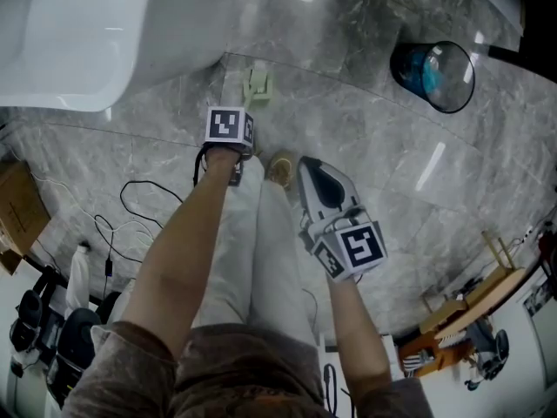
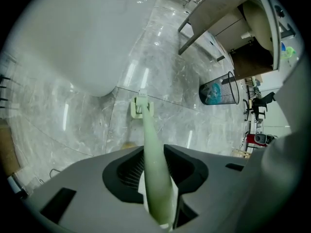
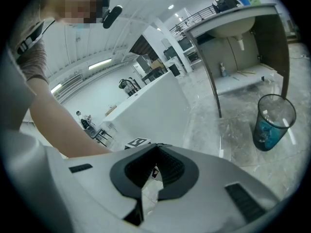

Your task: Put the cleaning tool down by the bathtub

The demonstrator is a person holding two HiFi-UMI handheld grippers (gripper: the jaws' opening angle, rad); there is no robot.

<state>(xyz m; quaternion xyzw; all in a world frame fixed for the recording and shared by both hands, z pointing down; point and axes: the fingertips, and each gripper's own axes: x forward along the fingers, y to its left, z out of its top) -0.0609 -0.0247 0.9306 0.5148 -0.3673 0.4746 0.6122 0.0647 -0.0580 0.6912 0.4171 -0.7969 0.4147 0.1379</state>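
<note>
The cleaning tool is a pale green brush with a long handle [image 2: 154, 169]. Its head [image 1: 258, 85] rests on the grey marble floor right at the foot of the white bathtub [image 1: 61, 42], also seen as the brush head [image 2: 141, 107] below the bathtub [image 2: 73, 33]. My left gripper [image 1: 239, 142] is above it. The handle runs up between the left gripper [image 2: 158, 154] jaws, which stand apart with a gap on each side of it. My right gripper [image 1: 306, 168] hangs to the right above the floor, its jaws together and holding nothing.
A black mesh waste basket [image 1: 432, 75] with a blue bag stands on the floor to the right. Black cables [image 1: 130, 207] and a cardboard box [image 1: 17, 207] lie at the left. Wooden furniture [image 1: 470, 312] sits at lower right. The person's legs and a shoe [image 1: 280, 168] are below the grippers.
</note>
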